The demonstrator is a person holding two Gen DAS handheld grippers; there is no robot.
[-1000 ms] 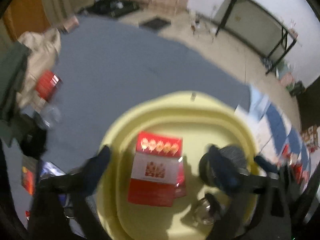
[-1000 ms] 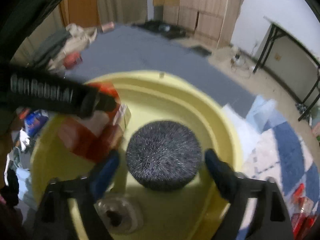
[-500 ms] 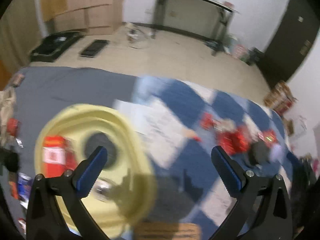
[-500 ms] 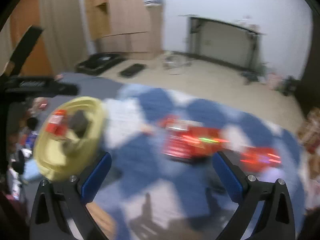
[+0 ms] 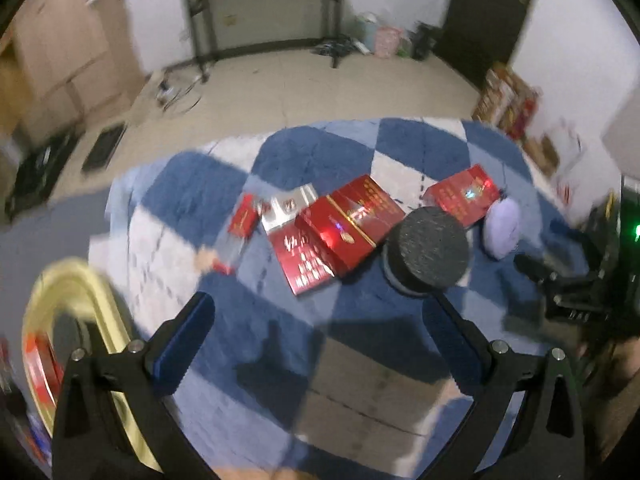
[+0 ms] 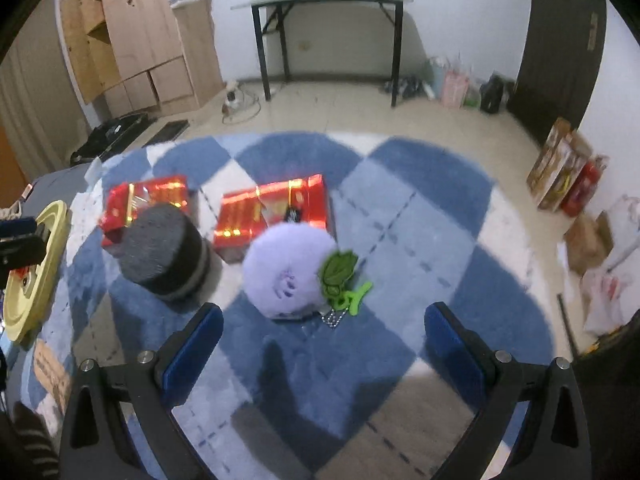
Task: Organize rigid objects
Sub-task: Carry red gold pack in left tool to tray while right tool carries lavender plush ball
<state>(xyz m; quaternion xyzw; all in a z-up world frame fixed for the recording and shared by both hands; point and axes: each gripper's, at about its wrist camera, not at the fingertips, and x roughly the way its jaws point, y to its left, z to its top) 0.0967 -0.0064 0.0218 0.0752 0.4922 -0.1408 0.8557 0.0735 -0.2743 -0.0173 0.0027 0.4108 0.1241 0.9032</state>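
Blue-padded right hand-held gripper [image 6: 320,344] agape above purple plush [image 6: 290,272], empty.

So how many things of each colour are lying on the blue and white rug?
Red boxes: 4 (the pile is blurry, so this is my best count)
Grey round pad: 1
Purple fluffy ball: 1
Green leaf tag beside the ball: 1
Total: 7

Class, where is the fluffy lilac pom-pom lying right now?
In the right wrist view, the fluffy lilac pom-pom lies mid-frame on the blue checked rug, right of the dark grey round puck.
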